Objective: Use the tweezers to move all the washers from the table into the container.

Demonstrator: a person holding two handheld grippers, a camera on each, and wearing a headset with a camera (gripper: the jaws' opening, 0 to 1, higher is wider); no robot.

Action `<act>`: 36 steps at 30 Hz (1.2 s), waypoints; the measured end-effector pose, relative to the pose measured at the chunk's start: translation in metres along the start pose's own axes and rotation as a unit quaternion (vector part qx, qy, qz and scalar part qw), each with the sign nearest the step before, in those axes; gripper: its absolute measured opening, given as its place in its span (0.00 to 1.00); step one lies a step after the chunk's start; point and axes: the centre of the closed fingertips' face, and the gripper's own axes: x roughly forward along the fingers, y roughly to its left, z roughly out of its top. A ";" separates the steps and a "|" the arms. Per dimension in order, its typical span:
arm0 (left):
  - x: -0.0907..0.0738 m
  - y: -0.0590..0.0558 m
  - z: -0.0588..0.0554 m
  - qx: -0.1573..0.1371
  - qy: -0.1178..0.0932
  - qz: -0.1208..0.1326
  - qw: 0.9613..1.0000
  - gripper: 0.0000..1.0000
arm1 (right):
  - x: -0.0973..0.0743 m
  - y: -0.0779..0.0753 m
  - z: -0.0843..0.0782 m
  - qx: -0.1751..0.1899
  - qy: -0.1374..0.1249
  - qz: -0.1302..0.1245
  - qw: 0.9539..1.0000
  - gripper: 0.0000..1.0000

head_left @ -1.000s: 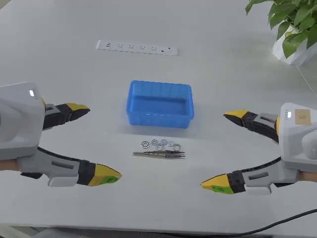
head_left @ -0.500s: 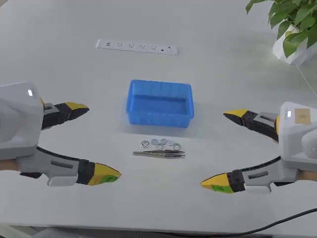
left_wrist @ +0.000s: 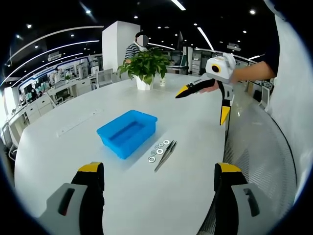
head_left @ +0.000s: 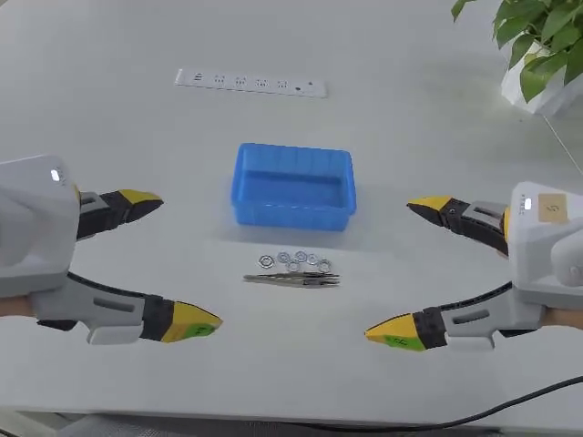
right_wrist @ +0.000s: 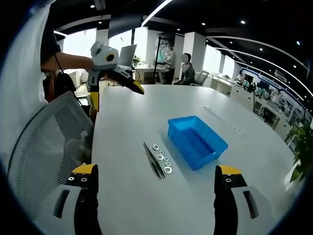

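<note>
The washers (head_left: pixel 293 262) are laid in a short row on the white table (head_left: pixel 437 118), just beside the tweezers (head_left: pixel 291 280) (set parallel to the row). Neither is touched by a claw. The blue container (head_left: pixel 293 187) is placed just beyond them. The left gripper (head_left: pixel 182 259) and right gripper (head_left: pixel 393 269) are held well apart on either side, each with jaws spread wide. A power strip (head_left: pixel 250 84) is shown plainly in the head view. A mesh chair (right_wrist: pixel 54 142) is added by the right gripper view, and the whole potted plant (left_wrist: pixel 145 66) by the left gripper view.
</note>
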 end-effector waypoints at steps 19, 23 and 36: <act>-0.001 0.008 0.004 0.013 -0.010 0.019 1.000 0.99 | -0.001 -0.003 0.001 -0.004 -0.004 -0.006 1.000 0.99; 0.000 0.009 0.003 0.001 -0.011 0.020 1.000 0.98 | -0.001 -0.006 0.001 -0.001 -0.002 -0.012 1.000 0.98; 0.003 0.001 0.008 -0.025 -0.030 -0.006 0.999 0.88 | 0.006 -0.004 -0.001 0.014 -0.002 0.008 1.000 0.81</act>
